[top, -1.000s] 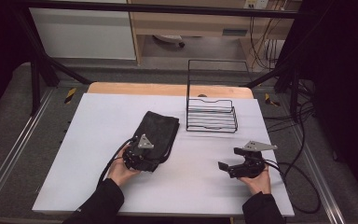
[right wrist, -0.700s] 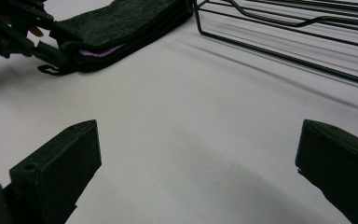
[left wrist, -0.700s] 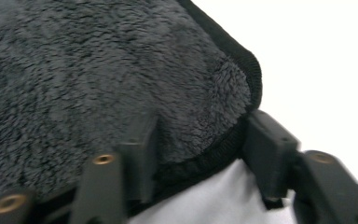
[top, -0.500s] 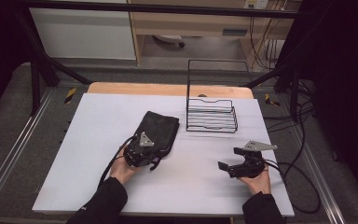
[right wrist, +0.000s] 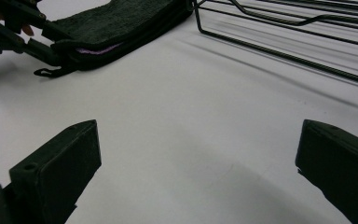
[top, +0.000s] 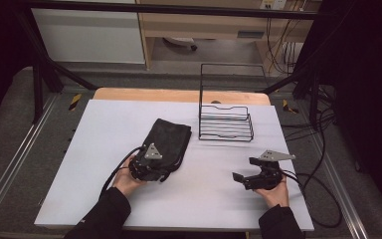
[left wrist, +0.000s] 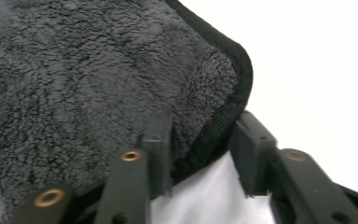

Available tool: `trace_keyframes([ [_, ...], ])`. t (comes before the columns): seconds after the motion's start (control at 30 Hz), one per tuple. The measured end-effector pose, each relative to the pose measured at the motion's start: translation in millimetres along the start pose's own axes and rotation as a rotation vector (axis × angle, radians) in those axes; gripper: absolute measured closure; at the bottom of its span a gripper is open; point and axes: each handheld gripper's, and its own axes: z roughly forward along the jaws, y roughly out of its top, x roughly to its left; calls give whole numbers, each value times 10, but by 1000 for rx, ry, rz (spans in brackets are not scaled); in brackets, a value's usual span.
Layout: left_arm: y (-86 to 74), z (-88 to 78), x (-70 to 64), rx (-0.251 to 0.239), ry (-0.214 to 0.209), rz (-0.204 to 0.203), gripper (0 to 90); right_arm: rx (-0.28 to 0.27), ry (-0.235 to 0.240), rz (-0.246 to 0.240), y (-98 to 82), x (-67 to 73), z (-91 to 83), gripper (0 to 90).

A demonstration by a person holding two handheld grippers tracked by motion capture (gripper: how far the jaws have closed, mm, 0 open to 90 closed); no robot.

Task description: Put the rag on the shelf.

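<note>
A dark grey folded fleece towel (top: 169, 139) lies left of centre on the white table (top: 99, 129). My left gripper (top: 160, 169) is at the towel's near corner. In the left gripper view its jaws (left wrist: 205, 140) straddle the towel's (left wrist: 98, 70) hemmed edge; one finger (left wrist: 161, 149) rests on the pile, the other (left wrist: 254, 149) stands on the table side. They have just been opening, with the hem loose between them. My right gripper (top: 243, 170) rests at the near right, wide open (right wrist: 198, 154) over bare table. Its view shows the towel (right wrist: 116, 23) and the left gripper (right wrist: 51, 49) farther off.
A black wire rack (top: 226, 124) with a tall back frame stands at the far right of the table, just beyond the towel's right edge; its base wires (right wrist: 284, 42) cross the top of the right gripper view. Cables trail off the table's right side.
The left gripper's jaws closed at the towel's near corner and have come apart again. Both hands and the towel stay where they were.
</note>
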Motion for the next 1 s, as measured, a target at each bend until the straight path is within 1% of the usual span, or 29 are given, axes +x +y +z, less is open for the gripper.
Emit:
trace_keyframes([
  [0.03, -3, 18, -37, -3, 22, 11, 541, -1, -1, 3, 0, 2, -2, 7],
  [0.07, -3, 18, -37, -3, 22, 11, 538, -2, -1, 2, 1, 0, -3, 7],
  [0.1, -11, 34, -79, -7, 52, 21, 535, -4, -1, 1, 2, -1, -4, 7],
  [0.2, -26, 41, -57, -21, 44, -5, 542, -3, 0, 6, 2, 1, -1, 7],
  [0.27, -19, 46, -56, -18, 47, -10, 552, -4, 1, 4, 2, 0, 2, 7],
  [0.3, -10, 52, -60, -15, 57, -15, 552, -4, 2, 5, 3, 1, 2, 7],
  [0.37, 21, 64, -77, 0, 73, -25, 569, -8, 3, 8, 5, 0, 1, 7],
  [0.4, 41, 74, -79, 7, 82, -42, 576, -9, 3, 9, 6, 0, 0, 7],
  [0.43, 41, 74, -79, 7, 82, -42, 586, -10, 4, 10, 7, 0, 0, 7],
  [0.47, 44, 80, -76, 5, 87, -50, 600, -10, 6, 10, 8, -1, -1, 7],
  [0.5, 41, 96, -80, -9, 105, -58, 625, -11, 7, 10, 9, -1, -1, 7],
  [0.6, 58, 106, -89, -1, 135, -44, 698, -13, 8, 12, 11, 1, 3, 7],
  [0.67, 61, 109, -74, -4, 137, -48, 752, -15, 10, 14, 14, 6, 3, 7],
  [0.73, 57, 108, -73, -8, 141, -49, 776, -14, 11, 13, 14, 10, 3, 7],
  [0.77, 41, 104, -80, -20, 146, -40, 786, -14, 10, 10, 13, 8, 4, 7],
  [0.8, 37, 99, -75, -25, 141, -40, 793, -12, 10, 9, 12, 7, 6, 7],
  [0.87, 29, 85, -42, -37, 120, -60, 806, -9, 11, 7, 12, 6, 10, 7],
  [0.9, 29, 85, -42, -37, 120, -60, 811, -9, 12, 6, 11, 6, 13, 7],
  [0.93, 28, 67, -19, -41, 106, -70, 814, -7, 13, 7, 11, 6, 16, 7],
  [0.97, 28, 67, -19, -41, 106, -70, 815, -6, 13, 5, 9, 5, 18, 7],
  [1.0, 38, 39, -5, -43, 94, -85, 816, -5, 14, 3, 8, 5, 19, 7],
])
